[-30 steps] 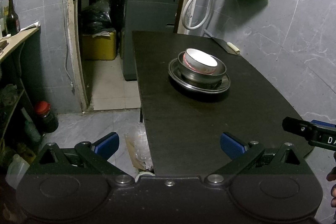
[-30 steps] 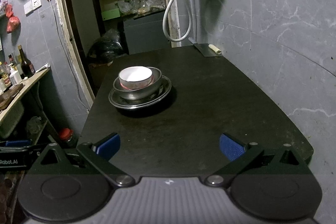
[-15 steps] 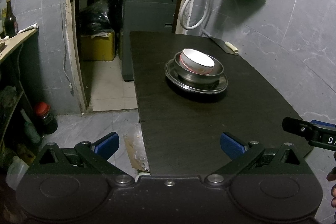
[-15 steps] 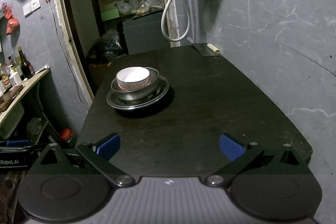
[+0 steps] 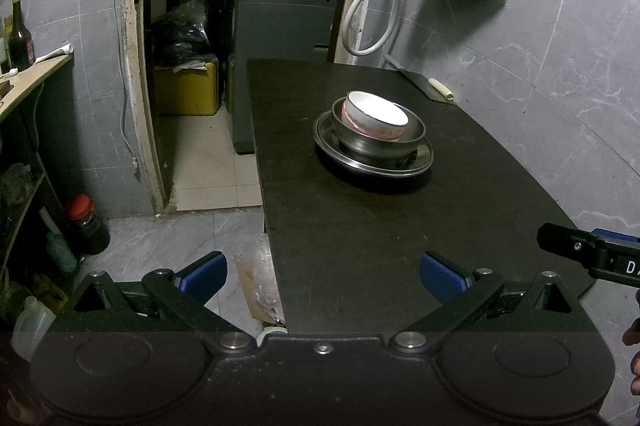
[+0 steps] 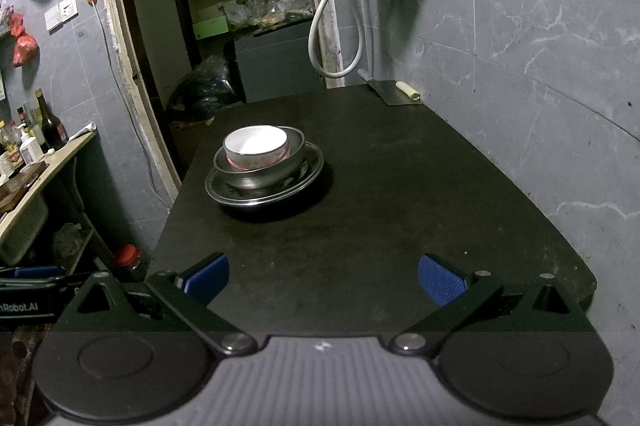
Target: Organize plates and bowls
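Left wrist view: stack (image 5: pixel 374 142) seen ahead-right of left gripper (image 5: pixel 320 276), well apart
Right wrist view: stack ahead-left of right gripper (image 6: pixel 323 278)
Stack: white bowl (image 6: pixel 256 148) nested in steel bowl (image 6: pixel 260 170) on plate (image 6: pixel 312 166), bench (image 6: pixel 380 226)
Nearer gripper: cannot be told
Grippers: both spread apart, nothing held

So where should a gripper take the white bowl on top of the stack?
By the white bowl's rim, from above: it sits nested in the metal bowl, which hides its lower wall. The rim stands proud, so one finger inside and one outside looks best.
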A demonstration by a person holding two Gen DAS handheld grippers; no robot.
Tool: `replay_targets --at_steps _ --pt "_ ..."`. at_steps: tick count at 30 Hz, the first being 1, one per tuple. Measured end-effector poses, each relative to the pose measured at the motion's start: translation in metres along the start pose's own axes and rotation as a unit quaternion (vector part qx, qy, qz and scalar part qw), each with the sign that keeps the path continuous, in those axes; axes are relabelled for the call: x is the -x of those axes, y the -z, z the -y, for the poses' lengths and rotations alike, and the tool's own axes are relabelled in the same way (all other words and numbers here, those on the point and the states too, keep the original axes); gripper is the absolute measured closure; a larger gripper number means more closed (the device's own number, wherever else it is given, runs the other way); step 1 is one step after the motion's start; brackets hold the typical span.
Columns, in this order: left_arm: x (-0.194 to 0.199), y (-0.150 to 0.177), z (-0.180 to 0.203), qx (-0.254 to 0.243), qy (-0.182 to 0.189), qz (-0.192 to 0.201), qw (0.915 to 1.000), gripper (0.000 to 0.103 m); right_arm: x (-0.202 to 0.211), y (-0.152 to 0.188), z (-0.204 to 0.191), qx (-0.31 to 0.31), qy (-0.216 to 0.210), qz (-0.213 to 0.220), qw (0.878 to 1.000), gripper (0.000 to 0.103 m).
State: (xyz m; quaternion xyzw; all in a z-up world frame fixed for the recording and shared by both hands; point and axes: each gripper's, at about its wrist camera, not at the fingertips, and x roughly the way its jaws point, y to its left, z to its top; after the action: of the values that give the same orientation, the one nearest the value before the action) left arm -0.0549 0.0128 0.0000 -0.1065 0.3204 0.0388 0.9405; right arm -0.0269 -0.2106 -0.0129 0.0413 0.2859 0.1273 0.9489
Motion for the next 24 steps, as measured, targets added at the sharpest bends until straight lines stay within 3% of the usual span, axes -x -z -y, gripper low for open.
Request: replay_targets --at_steps 24 --pt "-0.0014 0.0005 0.0015 0.000 0.002 0.000 1.0000 0.001 -0.0008 -0.0006 -0.0011 0.001 0.002 0.000 1.000 0.000"
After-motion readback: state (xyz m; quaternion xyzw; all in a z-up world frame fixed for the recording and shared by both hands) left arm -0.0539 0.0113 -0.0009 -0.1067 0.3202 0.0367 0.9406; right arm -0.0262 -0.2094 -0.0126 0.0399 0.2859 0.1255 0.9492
